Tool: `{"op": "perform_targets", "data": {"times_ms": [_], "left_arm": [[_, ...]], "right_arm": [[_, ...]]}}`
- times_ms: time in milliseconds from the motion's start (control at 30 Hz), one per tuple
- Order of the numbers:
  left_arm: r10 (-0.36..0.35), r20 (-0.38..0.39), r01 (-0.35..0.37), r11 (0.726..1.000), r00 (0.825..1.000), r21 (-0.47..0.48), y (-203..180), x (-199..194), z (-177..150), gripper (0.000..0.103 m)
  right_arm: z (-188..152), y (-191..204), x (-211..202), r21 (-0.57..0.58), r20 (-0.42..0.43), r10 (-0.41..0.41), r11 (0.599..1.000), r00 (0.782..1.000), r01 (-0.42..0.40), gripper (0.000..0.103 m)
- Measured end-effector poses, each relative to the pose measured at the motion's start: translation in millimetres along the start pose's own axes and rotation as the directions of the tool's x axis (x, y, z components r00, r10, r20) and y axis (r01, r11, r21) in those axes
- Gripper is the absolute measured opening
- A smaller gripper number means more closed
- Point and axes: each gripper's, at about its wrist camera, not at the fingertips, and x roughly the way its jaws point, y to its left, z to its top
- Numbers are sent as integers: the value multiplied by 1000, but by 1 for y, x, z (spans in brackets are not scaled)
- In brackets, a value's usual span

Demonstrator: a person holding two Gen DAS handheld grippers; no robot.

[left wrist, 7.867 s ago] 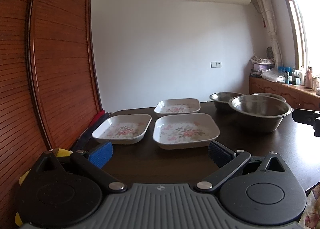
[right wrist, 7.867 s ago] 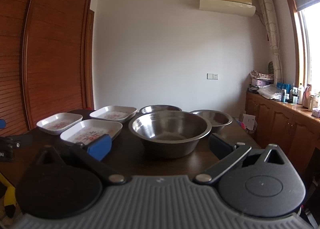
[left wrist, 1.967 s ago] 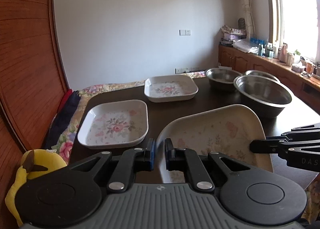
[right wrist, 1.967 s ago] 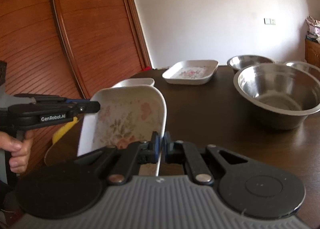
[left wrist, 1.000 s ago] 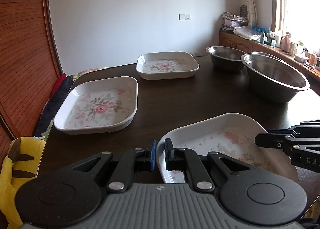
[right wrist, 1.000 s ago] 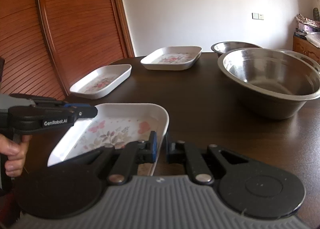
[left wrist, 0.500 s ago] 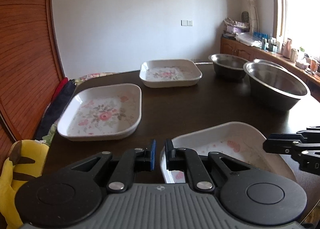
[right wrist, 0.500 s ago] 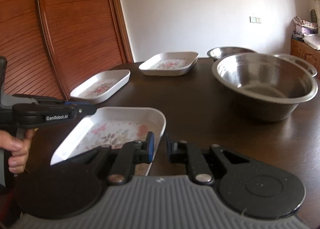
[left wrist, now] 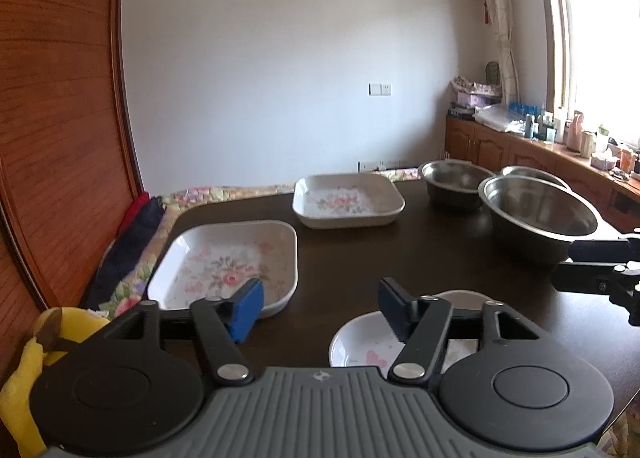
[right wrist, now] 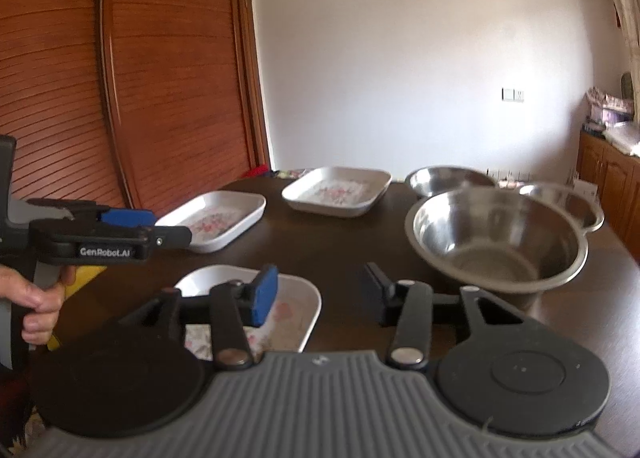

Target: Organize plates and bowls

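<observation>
Plates first: three white floral plates lie on the dark table [left wrist: 440, 258]. Going left to right, one plate [left wrist: 228, 262] sits near the table's left edge, just ahead of the left gripper [left wrist: 320, 308], whose jaws stand wide with nothing between them. This left-edge plate lies up and to the left of that gripper, its long axis running toward the far edge, slightly skewed. The near plate [left wrist: 360, 342] rests flat at the near edge, directly under and between both grippers, largely hidden by their bodies. The far plate [left wrist: 346, 200] sits toward the far edge, about mid-table, well apart from the other two.

The right gripper [right wrist: 318, 294] is likewise spread wide and empty, hovering over the near plate's right rim; a hand [right wrist: 32, 302] grips the left tool's handle in that view.

Right of the plates stand three steel bowls: a large bowl [right wrist: 496, 234] near the right gripper, and two smaller bowls [right wrist: 450, 178] [right wrist: 568, 202] behind it toward the far right corner.

Judging by the layout, the likely next step is stacking, and the left gripper is nearer the left-edge plate, while the right is nearer the large bowl.

The table is glossy dark wood; beyond it are a louvred wooden door [right wrist: 120, 78], a white wall, cabinets [left wrist: 520, 150] and a bright window.
</observation>
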Motion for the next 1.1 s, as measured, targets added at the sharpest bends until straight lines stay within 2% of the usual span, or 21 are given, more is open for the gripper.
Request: {"op": "perform_targets", "data": {"times_ms": [167, 200, 267, 467, 667, 800, 1000, 1067, 1100], "left_arm": [[7, 39, -7, 1000, 999, 1, 4, -7, 6, 103], [9, 47, -9, 1000, 999, 0, 6, -8, 8, 103], [13, 57, -13, 1000, 998, 0, 11, -9, 13, 103], [33, 82, -33, 999, 996, -8, 34, -6, 27, 103], [60, 61, -59, 998, 996, -11, 64, 13, 36, 103], [47, -4, -47, 999, 999, -9, 85, 36, 39, 103], [31, -72, -32, 999, 997, -21, 113, 62, 42, 97], [18, -93, -21, 999, 995, -26, 121, 71, 43, 91], [11, -103, -14, 999, 995, -29, 124, 74, 44, 90]], "right_arm": [[10, 0, 0, -12, 9, 9, 1000, 1000, -9, 58], [11, 1, 0, -18, 10, 9, 1000, 1000, -9, 62], [18, 3, 3, -33, 20, 9, 999, 1000, -8, 80], [40, 9, 18, -52, 28, 47, 998, 999, -45, 103], [58, 20, 47, -59, -26, 84, 995, 996, -85, 103], [72, 29, 77, -27, -114, 117, 992, 987, -120, 103], [83, 42, 110, -8, -182, 158, 987, 971, -162, 102], [85, 44, 117, 5, -205, 172, 985, 964, -174, 90], [86, 44, 123, 14, -222, 177, 984, 959, -178, 88]]}}
